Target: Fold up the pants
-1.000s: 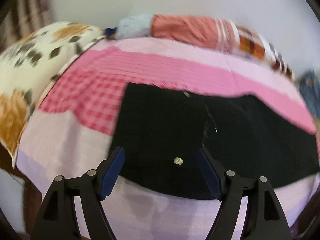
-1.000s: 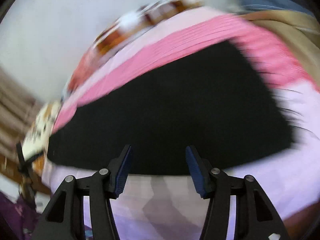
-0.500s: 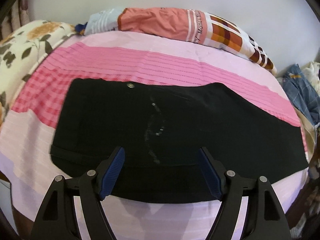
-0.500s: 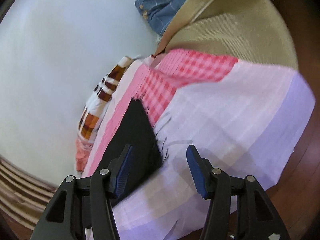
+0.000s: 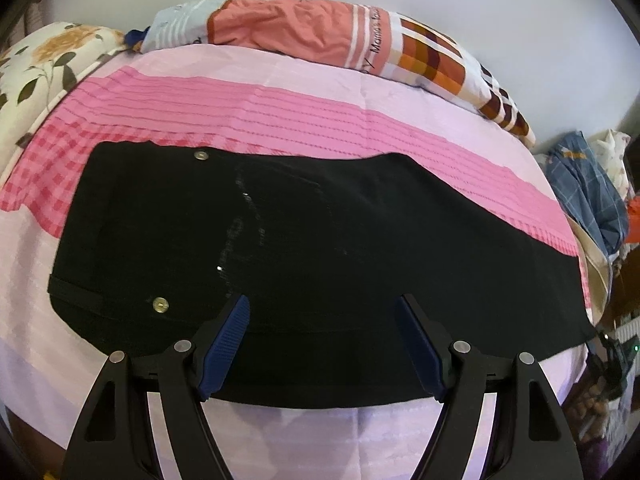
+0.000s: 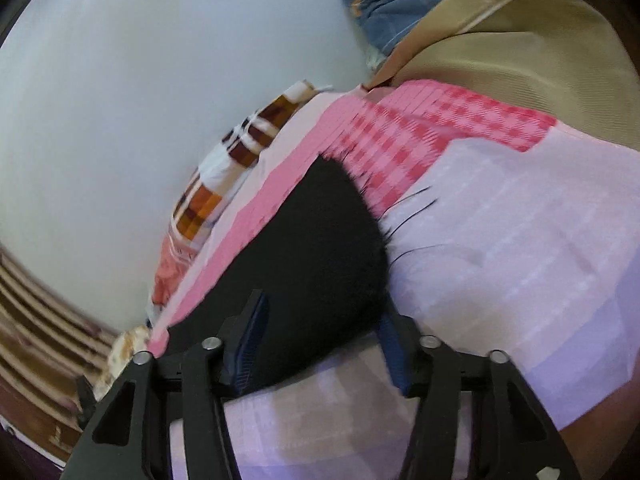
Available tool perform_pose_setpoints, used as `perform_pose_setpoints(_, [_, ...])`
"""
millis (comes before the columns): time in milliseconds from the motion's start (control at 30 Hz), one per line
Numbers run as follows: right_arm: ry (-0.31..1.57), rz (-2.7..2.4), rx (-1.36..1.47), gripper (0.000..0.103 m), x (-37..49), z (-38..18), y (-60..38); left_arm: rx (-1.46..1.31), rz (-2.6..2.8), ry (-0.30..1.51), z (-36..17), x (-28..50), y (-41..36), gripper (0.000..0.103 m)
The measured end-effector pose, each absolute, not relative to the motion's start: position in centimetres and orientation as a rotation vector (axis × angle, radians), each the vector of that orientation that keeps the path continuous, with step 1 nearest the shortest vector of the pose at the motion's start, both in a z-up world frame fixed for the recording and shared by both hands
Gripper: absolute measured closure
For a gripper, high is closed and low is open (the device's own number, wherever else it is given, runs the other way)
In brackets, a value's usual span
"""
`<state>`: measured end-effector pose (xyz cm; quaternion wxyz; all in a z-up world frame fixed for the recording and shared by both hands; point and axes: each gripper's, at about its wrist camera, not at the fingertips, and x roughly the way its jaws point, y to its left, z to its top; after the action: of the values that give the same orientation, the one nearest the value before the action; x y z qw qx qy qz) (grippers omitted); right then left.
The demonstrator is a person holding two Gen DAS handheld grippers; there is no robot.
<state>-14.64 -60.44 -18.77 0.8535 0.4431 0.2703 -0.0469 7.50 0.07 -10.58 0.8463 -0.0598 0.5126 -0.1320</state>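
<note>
Black pants (image 5: pixel 320 248) lie flat across a pink and lilac bedsheet (image 5: pixel 280 112), waist end with two metal buttons at the left, leg end at the right. My left gripper (image 5: pixel 322 316) hovers open over the pants' near edge, nothing between its blue pads. In the right wrist view the frayed hem end of the pants (image 6: pixel 320 248) lies between the fingers of my right gripper (image 6: pixel 322 320). Its jaws are closing around that corner; the pads do not press on the cloth.
A rolled patchwork blanket (image 5: pixel 340 40) lies along the far side by the white wall. A floral pillow (image 5: pixel 36 72) sits at the left. Blue and beige clothes (image 6: pixel 480 20) are heaped past the hem end. The bed's near edge (image 5: pixel 320 440) runs under both grippers.
The left gripper slid along the pants, so the waist buttons shifted left in its view. The right gripper swung to the hem end, dropped closer to it and narrowed its jaws.
</note>
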Motion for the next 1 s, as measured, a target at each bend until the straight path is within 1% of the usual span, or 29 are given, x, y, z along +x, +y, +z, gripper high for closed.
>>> perform_pose_setpoints(67, [0.575,-0.121,0.922,0.080,-14.4,-19.0,-60.2,-0.113,-0.287,1.084,-10.5,7.4,-0.3,0.027])
perform_pose_setpoints(133, [0.579,-0.142,0.953,0.090,-14.4,-19.5,-60.5,-0.091,-0.296,1.080,-10.4,7.2,-0.8,0.027])
perform_pose_setpoints(233, [0.567,-0.147,1.003,0.094,-14.5,-20.0,-60.8,-0.068,-0.306,1.060,-10.0,7.1,-1.3,0.027])
perform_pose_setpoints(567, [0.589,-0.159,1.066,0.094,-14.5,-20.1,-61.1,-0.011,-0.262,1.028,-10.0,7.2,-1.7,0.027])
perform_pose_setpoints(700, [0.615,-0.191,1.054,0.094,-14.1,-19.6,-60.9,0.036,-0.237,0.980,-9.5,6.8,-1.7,0.027])
perform_pose_setpoints(1000, [0.672,-0.240,0.987,0.094,-13.2,-18.5,-60.4,0.131,-0.213,0.951,-9.5,6.3,-2.3,0.027])
